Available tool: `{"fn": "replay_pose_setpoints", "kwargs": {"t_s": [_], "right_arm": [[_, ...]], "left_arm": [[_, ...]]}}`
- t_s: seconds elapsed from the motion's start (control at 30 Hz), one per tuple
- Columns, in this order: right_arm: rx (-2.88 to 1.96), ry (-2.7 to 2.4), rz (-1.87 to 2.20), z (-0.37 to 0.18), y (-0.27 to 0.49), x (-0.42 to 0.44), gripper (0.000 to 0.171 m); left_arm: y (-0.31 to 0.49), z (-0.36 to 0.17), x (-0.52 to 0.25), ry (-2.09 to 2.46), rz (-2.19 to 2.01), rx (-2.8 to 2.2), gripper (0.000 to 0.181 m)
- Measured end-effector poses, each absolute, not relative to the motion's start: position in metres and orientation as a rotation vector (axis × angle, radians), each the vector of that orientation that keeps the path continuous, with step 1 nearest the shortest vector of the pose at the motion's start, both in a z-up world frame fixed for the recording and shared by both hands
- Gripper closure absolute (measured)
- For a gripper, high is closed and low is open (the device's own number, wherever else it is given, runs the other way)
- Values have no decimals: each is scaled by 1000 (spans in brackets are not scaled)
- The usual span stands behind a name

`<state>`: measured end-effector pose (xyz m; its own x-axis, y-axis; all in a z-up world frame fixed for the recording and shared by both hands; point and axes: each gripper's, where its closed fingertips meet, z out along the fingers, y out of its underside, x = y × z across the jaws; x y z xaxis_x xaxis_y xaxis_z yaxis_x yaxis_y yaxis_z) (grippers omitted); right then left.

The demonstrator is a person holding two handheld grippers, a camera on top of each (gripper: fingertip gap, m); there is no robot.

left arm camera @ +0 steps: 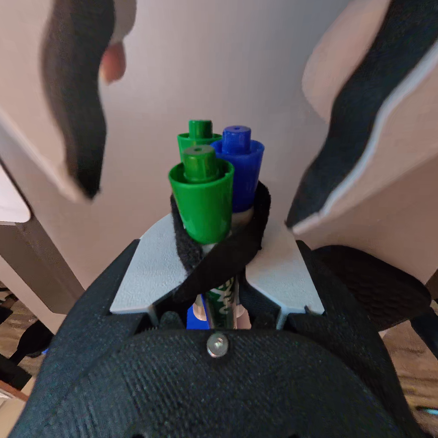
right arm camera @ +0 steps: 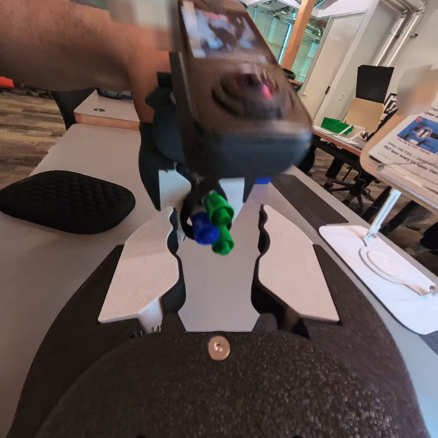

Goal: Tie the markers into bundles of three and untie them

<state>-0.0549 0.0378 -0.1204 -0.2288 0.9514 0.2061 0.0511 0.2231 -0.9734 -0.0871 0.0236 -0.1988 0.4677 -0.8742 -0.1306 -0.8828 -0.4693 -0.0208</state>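
Note:
My left gripper [left arm camera: 216, 228] is shut on a bundle of three markers: two green [left arm camera: 201, 199] and one blue [left arm camera: 244, 170], caps pointing away from the camera. A black hook-and-loop strap [left arm camera: 213, 263] wraps around the bundle just below the caps. My right gripper [right arm camera: 217, 211] is open and empty. It faces the bundle [right arm camera: 213, 225], whose caps sit between its fingertips without touching them. In the left wrist view its two fingers [left arm camera: 75, 118] are blurred and spread wide on either side of the bundle. The left gripper [right arm camera: 202, 189] hovers above the grey table [right arm camera: 83, 272].
A black mesh pad [right arm camera: 64, 201] lies on the table at the left. A white stand base [right arm camera: 379, 272] holding a printed sheet [right arm camera: 407, 139] stands at the right. A dark strip [right arm camera: 308, 201] lies behind it. A person's arm [right arm camera: 71, 47] reaches in at the top left.

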Motion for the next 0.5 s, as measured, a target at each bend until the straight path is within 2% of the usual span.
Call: {"fn": "replay_pose_setpoints", "kwargs": {"t_s": [0.27, 0.5], "right_arm": [[-1141, -1418, 1500, -131, 39, -60, 104], [-1181, -1395, 1445, -132, 57, -53, 122]], "left_arm": [[38, -189, -69, 1539, 104, -2516, 141], [69, -197, -38, 1344, -120, -2260, 141]]}}
